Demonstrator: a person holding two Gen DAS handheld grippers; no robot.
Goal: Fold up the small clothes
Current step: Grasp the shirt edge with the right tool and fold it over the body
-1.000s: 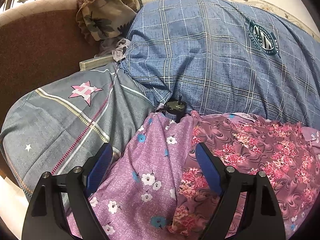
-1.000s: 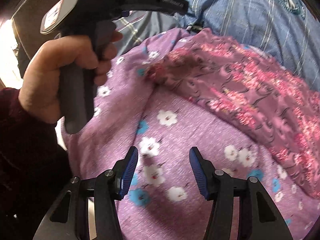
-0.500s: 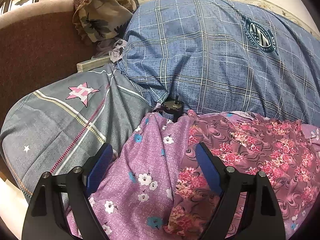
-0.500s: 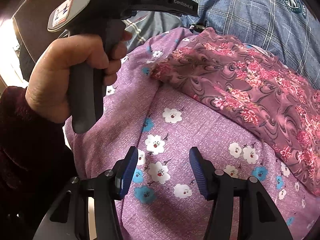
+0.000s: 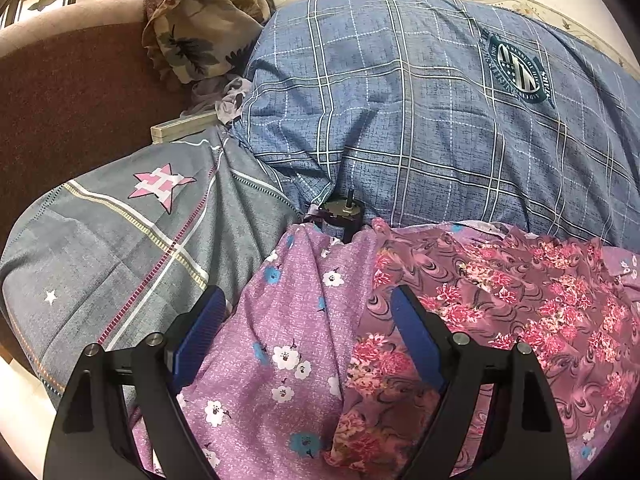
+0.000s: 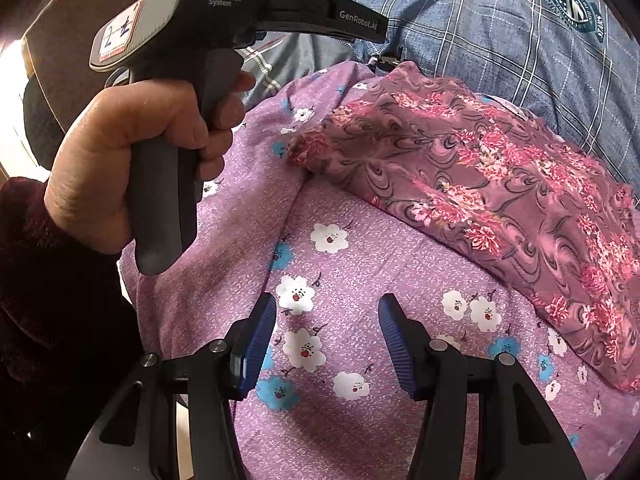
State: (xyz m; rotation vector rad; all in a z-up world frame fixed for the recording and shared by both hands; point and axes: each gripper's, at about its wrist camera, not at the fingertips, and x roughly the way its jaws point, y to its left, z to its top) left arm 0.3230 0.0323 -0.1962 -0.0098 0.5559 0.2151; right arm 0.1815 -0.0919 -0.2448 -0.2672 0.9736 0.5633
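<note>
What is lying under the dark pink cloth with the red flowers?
The dark pink cloth lies on the lilac cloth with white flowers, which spreads out beneath it. What lies under the lilac cloth is covered.

1. Blue plaid pillow (image 5: 420, 120) w/ round dark-green crest (image 5: 520, 70), at back.
2. Grey pillow (image 5: 120, 240) w/ pink star (image 5: 162, 184), left, touching the blue one.
3. Small black motor-like part (image 5: 340, 220) btwn the pillows.
4. Brown leaf-print cloth (image 5: 200, 28) bunched on maroon headboard (image 5: 72, 92).
5. Pale flat box edge (image 5: 184, 126) below it.
</note>
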